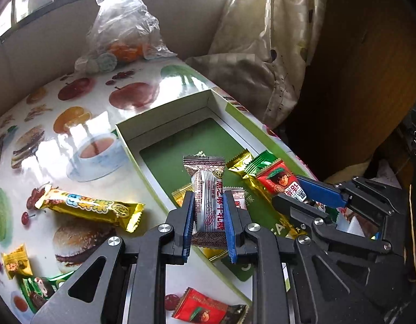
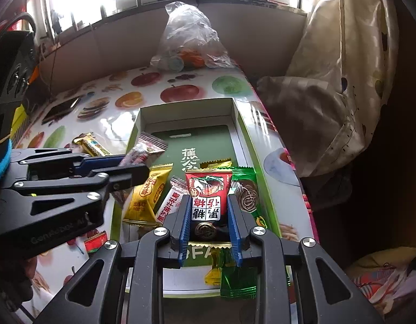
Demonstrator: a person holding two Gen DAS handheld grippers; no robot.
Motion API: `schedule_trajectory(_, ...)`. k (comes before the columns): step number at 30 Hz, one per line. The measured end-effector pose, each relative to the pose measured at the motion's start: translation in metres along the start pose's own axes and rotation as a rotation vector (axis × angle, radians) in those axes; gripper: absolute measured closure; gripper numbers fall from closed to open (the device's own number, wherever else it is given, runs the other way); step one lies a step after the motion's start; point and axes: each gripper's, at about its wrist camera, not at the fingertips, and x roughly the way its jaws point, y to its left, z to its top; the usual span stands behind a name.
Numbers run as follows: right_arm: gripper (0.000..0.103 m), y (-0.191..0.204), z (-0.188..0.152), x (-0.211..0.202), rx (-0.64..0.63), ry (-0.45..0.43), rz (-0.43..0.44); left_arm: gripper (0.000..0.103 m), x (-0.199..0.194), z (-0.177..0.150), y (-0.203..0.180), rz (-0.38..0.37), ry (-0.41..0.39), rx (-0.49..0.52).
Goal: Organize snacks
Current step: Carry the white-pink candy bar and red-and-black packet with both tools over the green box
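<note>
Both tongs over the box (image 2: 241, 124) w/ sweets for sorting: left gripper (image 1: 208, 216) clamps a silver candy (image 1: 208, 189), right gripper (image 2: 209, 216) pinches a red candy (image 2: 208, 189); more sweets below.

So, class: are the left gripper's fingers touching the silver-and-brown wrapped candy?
Touching. Left wrist view shows the left gripper fingers pressed against both sides of the silver-and-brown wrapped candy.
</note>
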Motion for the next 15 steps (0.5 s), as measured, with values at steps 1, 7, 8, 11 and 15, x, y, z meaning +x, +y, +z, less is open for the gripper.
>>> schedule_trajectory(1, 0.078, -0.0004, -0.0002, 0.0008, 0.001, -0.001, 0.002, 0.082, 0.0019, 0.0004, -0.0004, 0.0, 0.003, 0.0)
schedule_trajectory(7, 0.078, -0.0001, 0.0006, 0.0037, -0.01, -0.008, -0.001, 0.082, 0.007, 0.0, -0.0024, 0.004, 0.006, -0.002)
schedule_trajectory(8, 0.078, 0.0002, 0.0006, 0.0041, -0.011, -0.009, -0.001, 0.082, 0.0079, -0.0005, -0.0022, 0.008, 0.006, -0.005)
schedule_trajectory(11, 0.077, 0.0003, 0.0002, 0.0048, -0.013, -0.012, 0.001, 0.082, 0.009, -0.0012, -0.0028, 0.013, 0.008, -0.004)
schedule_trajectory(15, 0.07, 0.0009, 0.0003, 0.0056, -0.015, -0.014, -0.008, 0.082, 0.0093, -0.0007, -0.0015, 0.007, 0.007, -0.016)
